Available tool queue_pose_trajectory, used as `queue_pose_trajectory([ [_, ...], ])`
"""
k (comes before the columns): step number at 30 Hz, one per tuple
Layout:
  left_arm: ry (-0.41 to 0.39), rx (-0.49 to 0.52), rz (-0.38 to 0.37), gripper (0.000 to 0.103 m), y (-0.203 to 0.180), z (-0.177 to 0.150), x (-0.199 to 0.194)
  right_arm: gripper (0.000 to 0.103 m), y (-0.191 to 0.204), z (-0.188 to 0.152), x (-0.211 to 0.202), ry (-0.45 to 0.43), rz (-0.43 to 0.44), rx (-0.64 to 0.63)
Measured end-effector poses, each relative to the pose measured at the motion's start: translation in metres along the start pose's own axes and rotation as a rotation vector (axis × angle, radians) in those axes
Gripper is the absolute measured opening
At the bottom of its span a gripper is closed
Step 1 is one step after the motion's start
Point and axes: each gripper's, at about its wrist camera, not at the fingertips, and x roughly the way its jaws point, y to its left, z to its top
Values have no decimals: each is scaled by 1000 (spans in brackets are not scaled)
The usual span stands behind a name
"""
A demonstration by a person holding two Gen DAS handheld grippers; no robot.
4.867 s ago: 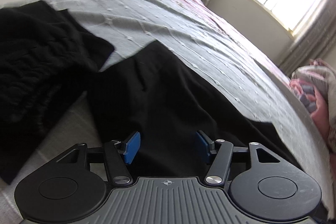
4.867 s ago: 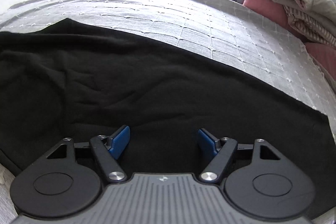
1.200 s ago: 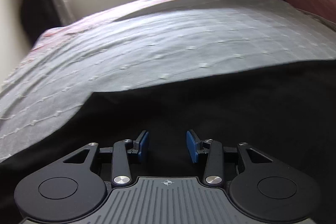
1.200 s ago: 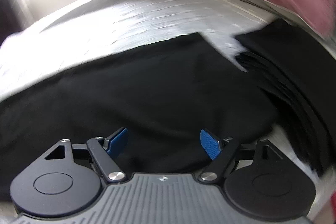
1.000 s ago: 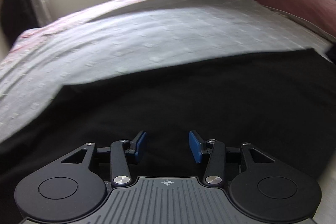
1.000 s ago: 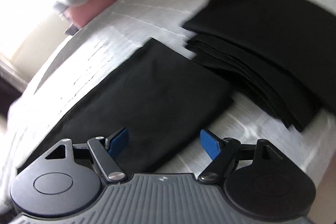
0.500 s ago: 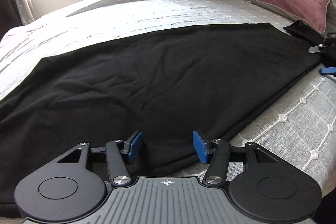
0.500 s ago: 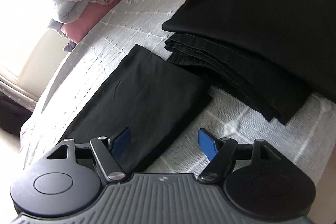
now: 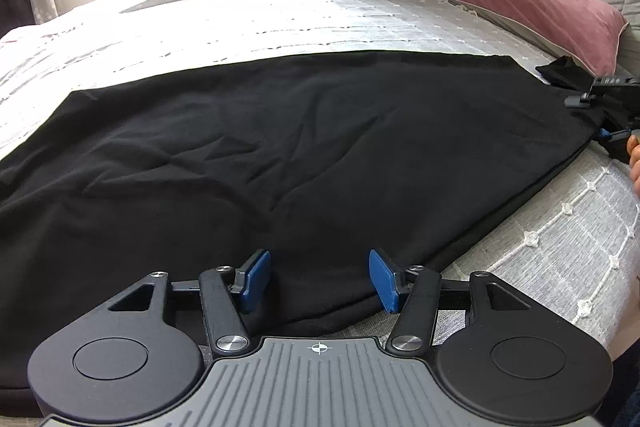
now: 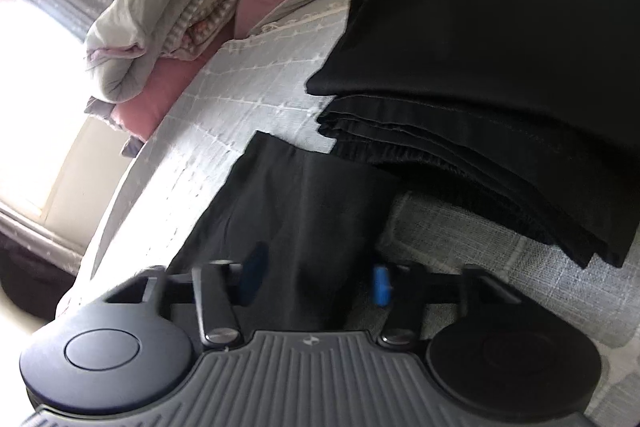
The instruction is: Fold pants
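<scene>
Nearing pants (image 10: 296, 211) end, right tool (image 10: 316, 281) spread; left tool (image 9: 318, 281) wider, spread over pants.

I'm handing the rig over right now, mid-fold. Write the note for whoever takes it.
Left tool: open, empty, at the near edge of the pants.
Right tool: open, empty, at the pants' far right end, next to the stack of folded black clothes.
Pants: laid out long and flat on the bed, apparently folded leg on leg, a few wrinkles.
Left: grip the ends, fold crosswise until compact, probably add to the stack.
</scene>
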Motion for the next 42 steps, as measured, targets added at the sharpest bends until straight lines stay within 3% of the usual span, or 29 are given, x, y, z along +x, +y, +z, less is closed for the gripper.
queue_pose_trajectory([
  [2,3,-9,-6,54,2,0,-1,58,-4,2,3,18,25,36],
  [3,4,-12,-9,54,2,1,-1,42,-5,2,3,32,42,43],
  [8,9,-32,-29,55,8,2,-1,41,10,4,-11,-31,74,-31],
  [11,11,-48,-42,55,11,1,0,41,21,1,-11,-28,-6,-125],
  [13,13,-55,-47,55,13,2,0,42,17,0,-3,8,-46,-110],
  [15,15,-67,-53,55,14,2,0,42,11,4,-3,13,-13,-65],
  [17,18,-73,-57,55,16,3,0,48,4,6,-4,22,17,-30],
  [18,18,-75,-59,55,17,2,0,59,3,6,-3,31,1,-30],
  [22,20,-82,-60,55,19,3,-1,64,-8,8,-5,44,43,32],
  [29,28,-159,-77,55,36,6,-2,63,-10,7,-1,19,56,70],
  [31,33,-167,-85,55,38,6,-3,43,-6,7,0,11,44,60],
  [33,39,-179,-93,55,40,7,-3,42,0,5,-3,-11,32,44],
  [39,31,-236,-97,55,53,10,-4,42,47,-6,-19,-134,-37,-156],
  [42,6,-318,-82,54,64,12,-7,42,82,-21,-29,-215,-73,-311],
])
